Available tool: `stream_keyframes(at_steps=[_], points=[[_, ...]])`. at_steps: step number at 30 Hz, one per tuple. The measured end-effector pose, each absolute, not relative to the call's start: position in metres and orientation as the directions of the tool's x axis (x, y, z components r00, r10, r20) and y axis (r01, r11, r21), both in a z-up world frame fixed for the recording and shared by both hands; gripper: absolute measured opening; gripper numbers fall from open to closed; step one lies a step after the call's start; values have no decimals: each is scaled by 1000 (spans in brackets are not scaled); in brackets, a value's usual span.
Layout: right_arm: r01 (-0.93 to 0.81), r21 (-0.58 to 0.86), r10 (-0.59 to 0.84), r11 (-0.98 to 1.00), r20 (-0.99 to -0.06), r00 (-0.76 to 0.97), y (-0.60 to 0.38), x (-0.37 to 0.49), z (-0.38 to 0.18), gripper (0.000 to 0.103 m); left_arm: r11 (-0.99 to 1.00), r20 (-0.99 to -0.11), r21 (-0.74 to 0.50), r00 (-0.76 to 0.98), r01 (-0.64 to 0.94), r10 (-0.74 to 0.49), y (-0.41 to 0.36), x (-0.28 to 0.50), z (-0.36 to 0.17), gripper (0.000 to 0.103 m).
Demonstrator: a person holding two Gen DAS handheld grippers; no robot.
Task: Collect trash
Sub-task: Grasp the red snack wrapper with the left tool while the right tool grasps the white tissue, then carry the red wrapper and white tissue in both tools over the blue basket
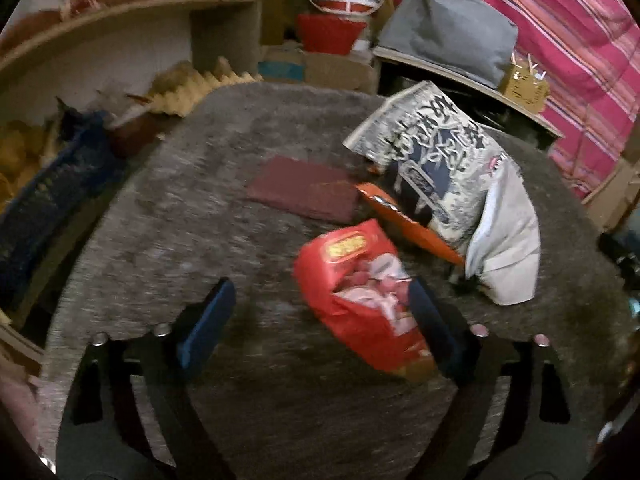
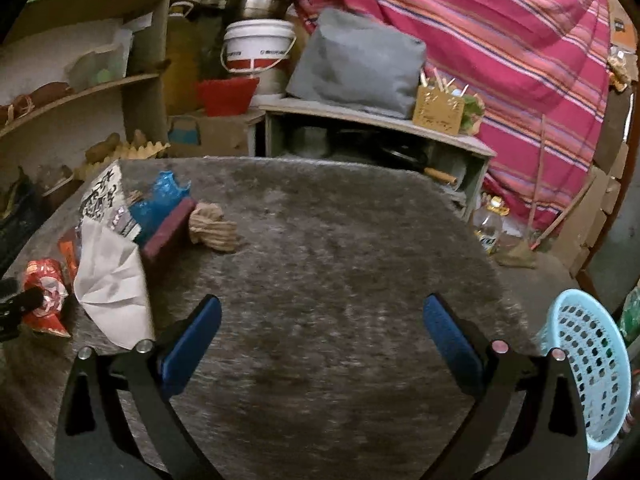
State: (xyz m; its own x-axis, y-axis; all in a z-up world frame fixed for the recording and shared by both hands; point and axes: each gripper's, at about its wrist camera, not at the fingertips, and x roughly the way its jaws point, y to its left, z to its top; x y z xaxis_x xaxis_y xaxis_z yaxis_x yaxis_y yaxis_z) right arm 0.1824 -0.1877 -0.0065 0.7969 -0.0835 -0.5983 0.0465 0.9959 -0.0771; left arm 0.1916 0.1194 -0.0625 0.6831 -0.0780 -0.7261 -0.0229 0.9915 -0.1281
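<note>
the left gripper (image 1: 320, 308) stands with its blue pads apart over the grey table (image 1: 224, 184); the red snack wrapper (image 1: 362, 300) lies between them, against the right-hand pad and clear of the other – no squeeze shows. beyond it lie an orange packet (image 1: 404, 224), a black-and-white printed bag (image 1: 432, 160), crumpled white paper (image 1: 508, 248) and a maroon pad (image 1: 304, 188). the right gripper (image 2: 322, 320) is spread wide over bare table, a pale blue basket (image 2: 592, 364) at its right.
</note>
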Motion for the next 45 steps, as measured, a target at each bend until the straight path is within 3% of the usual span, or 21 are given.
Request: stream_keyframes(at_steps=[1,3,4,8,12,27,32,34,37,39,45], points=[[34,-68,-68,997,-607,792,-184,184,-8,99,989,-737,-146,668,-10,-102,117,195,-65,71],[26,-63,-60,998,-625,779,-177,188,-12,99,985,-757,-169,637,20,-143,110,199,-71,49],[13,-53,-43,999,-627,778,-174,189,-14,99,987,-760,-159,635,22,-137,107,199,-72,48],[-12,-13,1,1000,-630,776,-163,190,-16,99,994,-743,-98,661,45,-103,99,194,-67,30],[-71,8,60,997,-638,768,-150,190,-19,99,997,-714,-74,697,23,-69,109,191,-55,25],[-182,13,142,983,-678,721,-102,197,-38,96,997,-620,-77,784,-28,-26,140,185,-20,25],[-214,56,189,975,-712,676,-96,205,-47,56,997,-621,-66,783,-26,-21,141,185,-20,25],[-229,74,212,971,-710,671,-96,204,-47,33,997,-617,-70,787,-27,-22,140,184,-18,25],[-238,70,218,969,-700,680,-99,199,-44,16,997,-609,-74,793,-29,-22,139,183,-13,25],[-246,80,232,966,-690,685,-104,194,-40,9,996,-601,-81,799,-27,-27,136,181,-9,25],[-247,81,239,966,-647,724,-124,180,-20,4,996,-578,-86,815,-8,-43,117,178,3,25]])
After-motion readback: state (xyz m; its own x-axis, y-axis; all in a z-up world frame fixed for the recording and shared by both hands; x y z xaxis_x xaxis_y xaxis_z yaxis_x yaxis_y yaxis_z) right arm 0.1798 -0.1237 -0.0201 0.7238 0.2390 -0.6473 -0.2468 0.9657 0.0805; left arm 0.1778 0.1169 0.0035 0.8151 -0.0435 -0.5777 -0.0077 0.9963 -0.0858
